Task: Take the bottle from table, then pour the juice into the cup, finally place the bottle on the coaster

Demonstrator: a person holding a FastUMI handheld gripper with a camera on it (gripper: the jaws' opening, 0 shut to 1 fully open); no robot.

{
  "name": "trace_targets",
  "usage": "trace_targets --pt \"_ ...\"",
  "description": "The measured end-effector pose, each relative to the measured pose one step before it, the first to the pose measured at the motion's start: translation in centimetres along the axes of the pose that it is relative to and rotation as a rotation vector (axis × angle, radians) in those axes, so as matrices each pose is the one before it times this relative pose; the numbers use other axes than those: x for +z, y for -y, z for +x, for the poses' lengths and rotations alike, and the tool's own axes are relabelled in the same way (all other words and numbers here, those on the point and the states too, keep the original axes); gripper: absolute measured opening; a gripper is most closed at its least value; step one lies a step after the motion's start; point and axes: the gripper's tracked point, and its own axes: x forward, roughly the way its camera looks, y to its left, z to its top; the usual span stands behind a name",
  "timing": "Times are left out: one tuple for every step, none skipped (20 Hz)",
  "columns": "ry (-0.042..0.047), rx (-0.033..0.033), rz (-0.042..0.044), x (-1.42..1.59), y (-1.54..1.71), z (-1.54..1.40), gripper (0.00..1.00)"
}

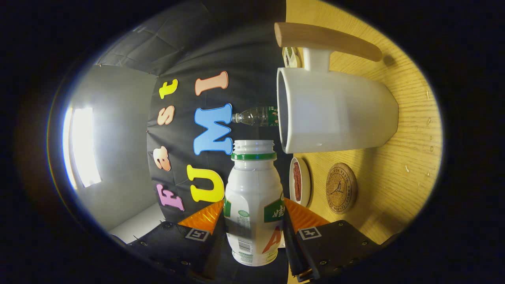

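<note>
The gripper [254, 232] is clamped on the white plastic juice bottle with a green neck band and an open, capless mouth [252, 201]; both fingers press its sides, so the bottle sits between them w/ its mouth pointing forward along the fingers. The whole view is rolled over sideways, meaning the bottle is tipped roughly level. That points to the pour step being in hand.

Landmark: the big white ceramic cup with a wooden handle [335, 112], standing on the yellow wood-grain table [410, 165]. The bottle's mouth is near the cup's open rim, off to one side of it and apart from it, not over the opening as far as can be told. No juice stream is visible. Whether any liquid is in the cup can't be told; its inside is hidden.

Beside the cup's base on the table lies the round cork coaster with a dark printed emblem [341, 188], and just beside that a small white dish w/ something reddish in it [300, 182]. Behind the cup's rim stands a clear plastic bottle with a green label [256, 116], near the booth wall.

Next move, as a judgement: bring the mouth over the cup's rim and tip further, keeping the grip firm since the bottle is smooth. Afterwards: right the bottle, set it on the coaster, well clear of the dish.
</note>
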Motion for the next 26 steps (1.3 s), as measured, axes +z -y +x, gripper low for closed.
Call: trace_targets --pt "0.00221 -0.00202 0.00604 0.022 -0.006 0.040 0.67" --pt "0.00522 0.00380 0.01374 0.171 -0.142 -0.034 0.67" --pt "0.00504 0.00337 0.01433 0.184 -0.085 -0.035 0.67" --pt "0.00340 0.00206 0.00956 0.134 -0.047 0.090 0.67" --pt "0.00412 0.00374 0.00617 0.055 -0.115 -0.003 0.67" --pt "0.00253 0.00296 0.00582 0.016 -0.136 0.004 0.67" --pt "0.00256 0.00308 0.00773 0.142 -0.091 0.091 0.67" --pt "0.00238 0.00617 0.01099 0.100 -0.146 0.032 0.67" --pt "0.00126 0.00403 0.00814 -0.168 -0.194 -0.015 0.67" --pt "0.00031 0.00025 0.00092 -0.029 -0.057 0.002 0.67" --pt "-0.00015 -0.00083 -0.00244 0.002 -0.057 0.118 0.67" --pt "0.00056 0.00100 -0.00007 0.014 -0.016 -0.002 0.67" --pt "-0.00039 0.00475 0.00363 -0.017 -0.119 -0.003 0.67" --pt "-0.00058 0.00398 0.00263 -0.052 -0.156 0.057 0.67" --pt "0.00011 0.00104 -0.00247 -0.110 -0.009 0.095 0.67" --pt "-0.00006 0.00014 -0.00251 0.101 0.050 -0.061 0.67" --pt "-0.00070 0.00204 0.00004 0.070 0.006 -0.013 0.67" --pt "0.00046 0.00309 0.00184 -0.016 -0.102 0.018 0.67" --pt "0.00123 0.00099 0.00368 0.072 -0.003 -0.037 0.67" --pt "0.00049 -0.00018 0.00337 -0.013 -0.122 0.021 0.67" --pt "0.00127 0.00095 0.00389 0.023 -0.060 0.013 0.67" --pt "0.00008 0.00164 0.00270 -0.042 -0.109 0.044 0.67" --pt "-0.00143 0.00010 0.00120 0.053 0.021 -0.049 0.67" --pt "0.00072 0.00067 0.00057 0.052 -0.050 -0.097 0.67" --pt "0.00201 0.00114 0.00037 0.021 0.024 0.002 0.67" --pt "0.00094 0.00064 0.00120 -0.027 -0.064 0.071 0.67"
